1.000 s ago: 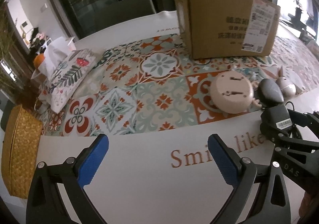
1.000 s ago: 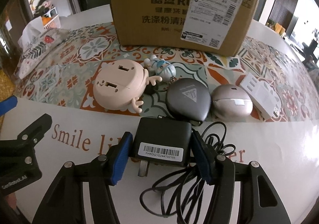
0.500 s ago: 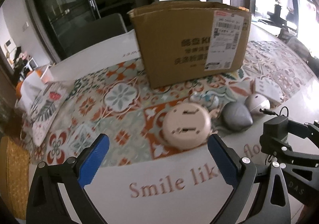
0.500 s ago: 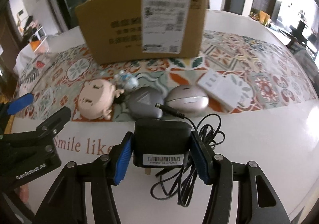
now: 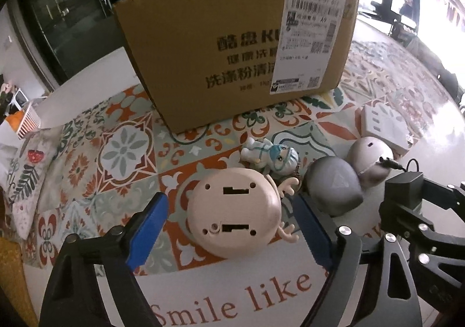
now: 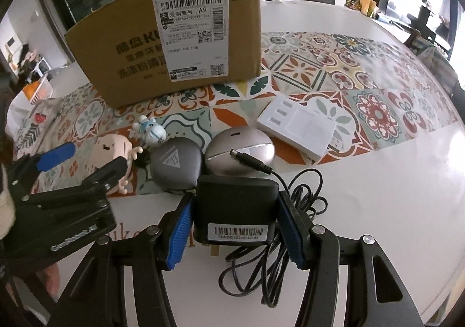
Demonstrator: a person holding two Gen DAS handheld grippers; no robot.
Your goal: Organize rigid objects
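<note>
Crowding: cardboard box (image 5: 235,53) stands at the back of the patterned mat (image 5: 122,149); a row of small things lies in front of it, near the mat's front edge.
Row: pink round toy (image 5: 234,212), blue-and-white figurine (image 5: 270,154), dark grey case (image 6: 176,162), silver case (image 6: 241,154) (the two cases sit just beside each other), white flat pack (image 6: 299,126) further right.
Open room: bare white tabletop (image 6: 392,199) lies to the right of the cable and in front of the mat, with red lettering (image 5: 229,300) on it.
Left gripper (image 5: 232,228): blue pads spread wide, one on each side of the pink toy, not touching it.
Right gripper (image 6: 234,228): pads pinching the black power adapter (image 6: 237,210) by its sides, barcode label facing the camera.
Cable (image 6: 290,239): hangs loose in coils from the adapter, plug tip pointing at the silver case.
</note>
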